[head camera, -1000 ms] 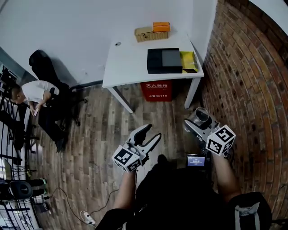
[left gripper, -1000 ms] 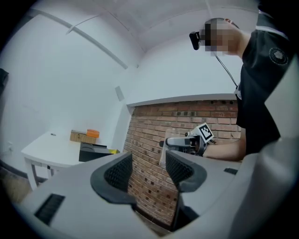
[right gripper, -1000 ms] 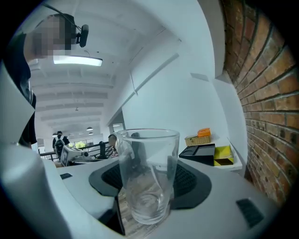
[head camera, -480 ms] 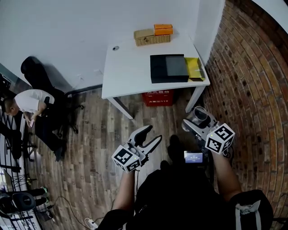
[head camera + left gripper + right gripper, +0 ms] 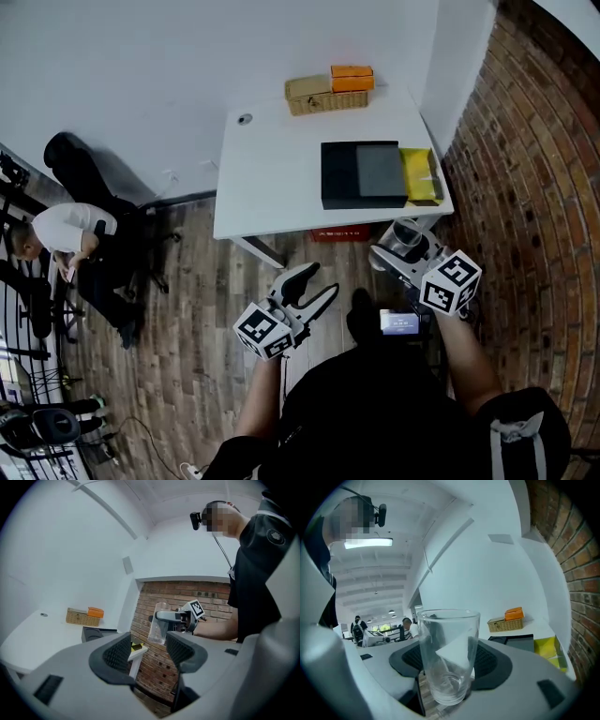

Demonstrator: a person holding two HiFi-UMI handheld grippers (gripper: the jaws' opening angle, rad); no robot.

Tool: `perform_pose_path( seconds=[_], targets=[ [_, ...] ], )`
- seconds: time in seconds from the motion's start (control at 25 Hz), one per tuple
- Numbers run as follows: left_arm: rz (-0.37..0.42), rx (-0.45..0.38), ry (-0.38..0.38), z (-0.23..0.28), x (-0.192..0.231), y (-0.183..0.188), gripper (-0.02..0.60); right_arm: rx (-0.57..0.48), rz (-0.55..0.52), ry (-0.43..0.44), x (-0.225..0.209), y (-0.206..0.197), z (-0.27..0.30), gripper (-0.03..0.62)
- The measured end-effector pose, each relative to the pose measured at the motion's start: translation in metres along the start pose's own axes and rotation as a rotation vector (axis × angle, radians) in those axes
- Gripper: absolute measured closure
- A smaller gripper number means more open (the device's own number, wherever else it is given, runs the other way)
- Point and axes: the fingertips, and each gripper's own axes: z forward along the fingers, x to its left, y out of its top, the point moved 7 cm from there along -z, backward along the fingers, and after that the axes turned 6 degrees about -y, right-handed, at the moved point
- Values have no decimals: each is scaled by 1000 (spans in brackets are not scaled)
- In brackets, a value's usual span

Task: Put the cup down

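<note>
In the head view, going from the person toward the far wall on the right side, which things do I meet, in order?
glass cup, held in the right tongs → black box on the white table → wicker basket at the table's far edge

A clear, empty cup (image 5: 448, 656) is held upright between the right gripper's (image 5: 403, 249) jaws, near the table's (image 5: 281, 187) front edge.

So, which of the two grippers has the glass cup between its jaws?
The right gripper: its jaws are closed on the clear cup. The left gripper has open, empty jaws.
</note>
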Motion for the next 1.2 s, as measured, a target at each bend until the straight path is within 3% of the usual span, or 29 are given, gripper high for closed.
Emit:
perform_pose_path(
  seconds=[0.32, 0.56, 0.96, 1.2],
  targets=[
    [-3, -10, 32, 65, 83, 38, 351, 3, 12, 19, -85, 38, 57, 310],
    [-28, -26, 80, 90, 121, 49, 351, 10, 25, 42, -122, 49, 87, 310],
    [-54, -26, 66, 86, 154, 53, 351, 17, 46, 21, -126, 52, 118, 310],
    [-30, -26, 46, 77, 172, 63, 351, 0, 55, 1, -117, 56, 132, 310]
  ],
)
